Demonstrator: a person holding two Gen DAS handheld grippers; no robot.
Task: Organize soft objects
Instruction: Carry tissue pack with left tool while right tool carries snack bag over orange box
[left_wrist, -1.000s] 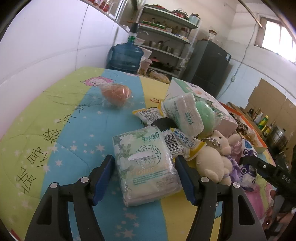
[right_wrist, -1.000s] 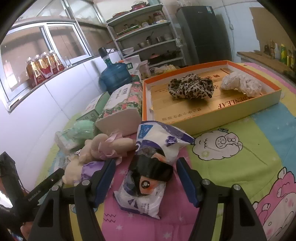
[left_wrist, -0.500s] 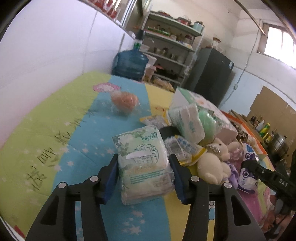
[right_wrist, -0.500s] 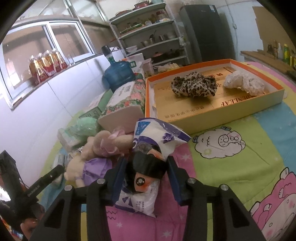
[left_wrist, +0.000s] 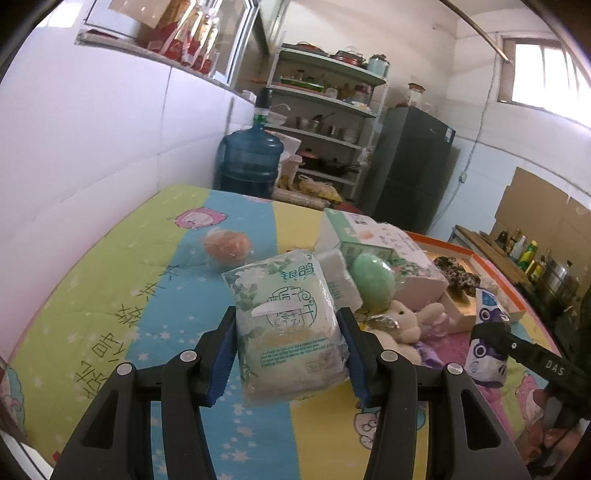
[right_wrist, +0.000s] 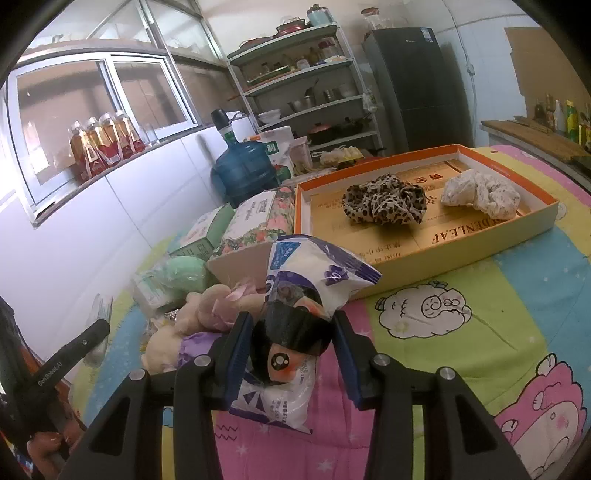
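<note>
The left gripper (left_wrist: 288, 347) clamps a soft, green-and-white plastic tissue pack (left_wrist: 286, 321) by its sides, clear of the cartoon-print quilt (left_wrist: 122, 295); its long axis runs away from the camera, printed face up, its near end cut off by the blue pads; the right gripper (right_wrist: 293, 350) squeezes a white-and-purple plastic bag (right_wrist: 314, 269) with a black toy (right_wrist: 295, 328) half hidden inside, top corner tilted towards the orange-rimmed cardboard tray (right_wrist: 461, 243).
</note>
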